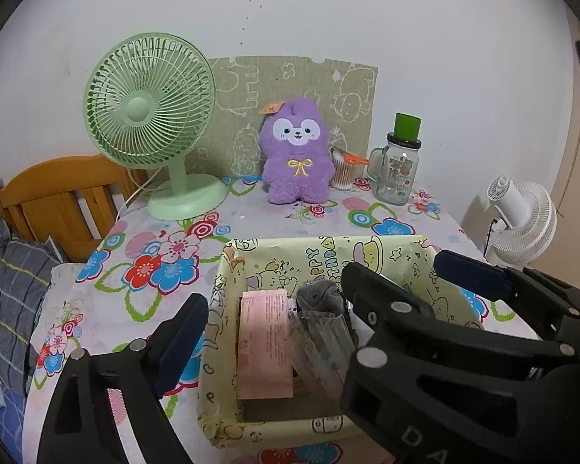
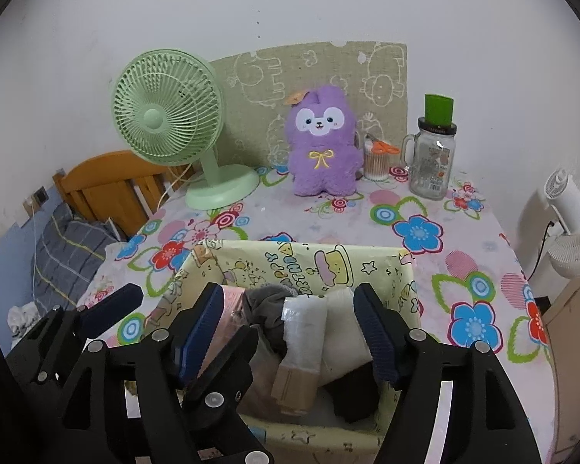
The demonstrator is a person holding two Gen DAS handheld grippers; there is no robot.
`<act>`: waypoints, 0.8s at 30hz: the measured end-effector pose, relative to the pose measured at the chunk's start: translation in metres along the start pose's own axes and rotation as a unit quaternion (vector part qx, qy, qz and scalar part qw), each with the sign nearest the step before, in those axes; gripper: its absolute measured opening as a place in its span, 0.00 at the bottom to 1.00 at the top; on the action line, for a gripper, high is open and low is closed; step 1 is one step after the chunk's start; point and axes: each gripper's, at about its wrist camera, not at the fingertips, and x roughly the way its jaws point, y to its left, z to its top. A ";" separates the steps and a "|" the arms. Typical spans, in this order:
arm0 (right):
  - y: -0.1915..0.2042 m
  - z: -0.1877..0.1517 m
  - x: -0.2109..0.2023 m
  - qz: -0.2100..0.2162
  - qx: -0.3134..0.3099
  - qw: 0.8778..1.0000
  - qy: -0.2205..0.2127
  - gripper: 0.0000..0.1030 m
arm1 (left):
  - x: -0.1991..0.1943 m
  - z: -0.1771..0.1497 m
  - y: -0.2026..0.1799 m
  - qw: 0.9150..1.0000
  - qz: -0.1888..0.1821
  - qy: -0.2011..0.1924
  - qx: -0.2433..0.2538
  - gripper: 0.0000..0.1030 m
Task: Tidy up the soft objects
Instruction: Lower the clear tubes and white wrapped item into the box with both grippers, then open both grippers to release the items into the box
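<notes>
A purple plush rabbit stands upright at the back of the flowered table; it also shows in the right wrist view. A yellow cartoon-print box sits near the front, holding a pink packet, a grey soft item and clear wrapped items. In the right wrist view the box also holds white soft rolls. My left gripper is open over the box. My right gripper is open over the box, empty. The right gripper's fingers show in the left wrist view.
A green desk fan stands back left. A glass mug jar with green lid and a cotton-swab cup with orange scissors stand back right. A white fan is off the table's right; a wooden bed headboard is left.
</notes>
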 end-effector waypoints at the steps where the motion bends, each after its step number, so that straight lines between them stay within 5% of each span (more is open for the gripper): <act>1: 0.002 -0.001 -0.004 -0.003 -0.005 1.000 -0.005 0.71 | -0.002 0.000 0.000 1.000 0.001 -0.002 0.000 0.92; 6: 0.006 -0.005 -0.018 -0.020 -0.013 1.000 -0.019 0.80 | -0.010 -0.003 0.002 1.000 -0.001 -0.007 -0.004 0.92; 24: 0.004 -0.028 -0.075 -0.032 -0.003 0.998 -0.049 0.90 | -0.056 -0.017 -0.009 1.000 -0.013 -0.024 0.010 0.97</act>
